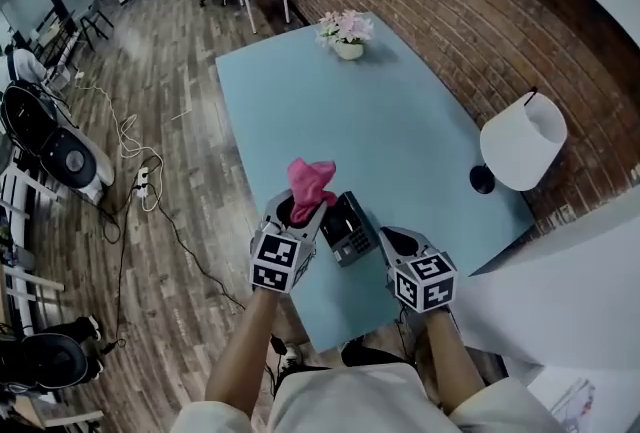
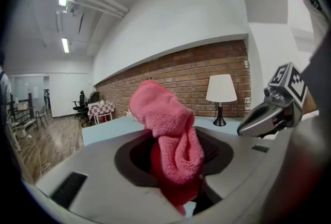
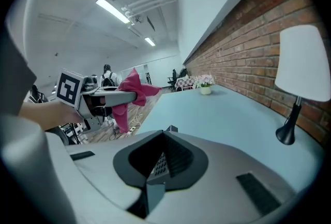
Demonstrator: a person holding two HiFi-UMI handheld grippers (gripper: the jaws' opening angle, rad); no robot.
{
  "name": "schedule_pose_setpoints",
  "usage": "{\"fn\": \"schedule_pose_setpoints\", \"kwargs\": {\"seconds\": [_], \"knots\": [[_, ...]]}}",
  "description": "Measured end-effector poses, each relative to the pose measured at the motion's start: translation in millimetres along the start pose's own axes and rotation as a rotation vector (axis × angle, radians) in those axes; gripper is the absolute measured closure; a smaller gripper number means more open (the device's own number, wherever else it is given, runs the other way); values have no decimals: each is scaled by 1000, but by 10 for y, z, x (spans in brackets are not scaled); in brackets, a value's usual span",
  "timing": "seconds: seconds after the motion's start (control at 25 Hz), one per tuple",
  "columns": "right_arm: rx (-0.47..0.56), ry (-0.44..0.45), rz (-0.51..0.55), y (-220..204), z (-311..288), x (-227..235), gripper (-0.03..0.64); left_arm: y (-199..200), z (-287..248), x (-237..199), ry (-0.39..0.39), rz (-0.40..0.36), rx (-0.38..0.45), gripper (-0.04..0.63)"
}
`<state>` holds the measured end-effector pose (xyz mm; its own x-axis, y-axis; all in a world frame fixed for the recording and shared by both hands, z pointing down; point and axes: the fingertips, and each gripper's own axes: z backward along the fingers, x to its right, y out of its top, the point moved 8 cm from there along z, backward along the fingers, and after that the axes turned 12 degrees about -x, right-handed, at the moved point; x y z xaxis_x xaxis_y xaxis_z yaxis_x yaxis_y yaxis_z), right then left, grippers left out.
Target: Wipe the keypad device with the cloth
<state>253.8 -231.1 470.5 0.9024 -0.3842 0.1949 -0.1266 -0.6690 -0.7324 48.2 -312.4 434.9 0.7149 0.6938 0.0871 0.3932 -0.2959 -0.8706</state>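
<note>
Left gripper (image 2: 178,176): cloth (image 2: 165,119); right gripper (image 3: 161,163): keypad (image 1: 350,229)

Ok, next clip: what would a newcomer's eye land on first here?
The bright pink cloth stands out most, bunched upright and clamped in the left gripper over the near end of the pale blue table. Just beside it, the right gripper holds the dark keypad device by its edge. Further off, a white lamp stands by the brick wall and a pot of flowers sits at the table's far end.
</note>
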Motion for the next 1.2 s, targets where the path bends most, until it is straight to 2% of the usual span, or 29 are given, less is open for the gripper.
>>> {"fn": "schedule_pose_setpoints", "kwargs": {"seconds": [0.12, 0.4, 0.56, 0.92, 1.2], "knots": [[-38, 17, -16, -47, -158, 133, 589, -21, -233, 68, 0, 26, -11, 402], [-125, -26, -22, -143, -471, 267, 595, -268, -632, 98, -10, 102, -70, 402], [-145, -44, -18, -128, -600, 247, 595, -373, -821, 103, 14, 95, -74, 402], [-240, -88, 5, -217, -789, 226, 594, -577, -1107, 194, -4, 124, -97, 401], [-231, -97, -17, -211, -863, 320, 595, -760, -1145, 277, 26, 209, -73, 397]]}}
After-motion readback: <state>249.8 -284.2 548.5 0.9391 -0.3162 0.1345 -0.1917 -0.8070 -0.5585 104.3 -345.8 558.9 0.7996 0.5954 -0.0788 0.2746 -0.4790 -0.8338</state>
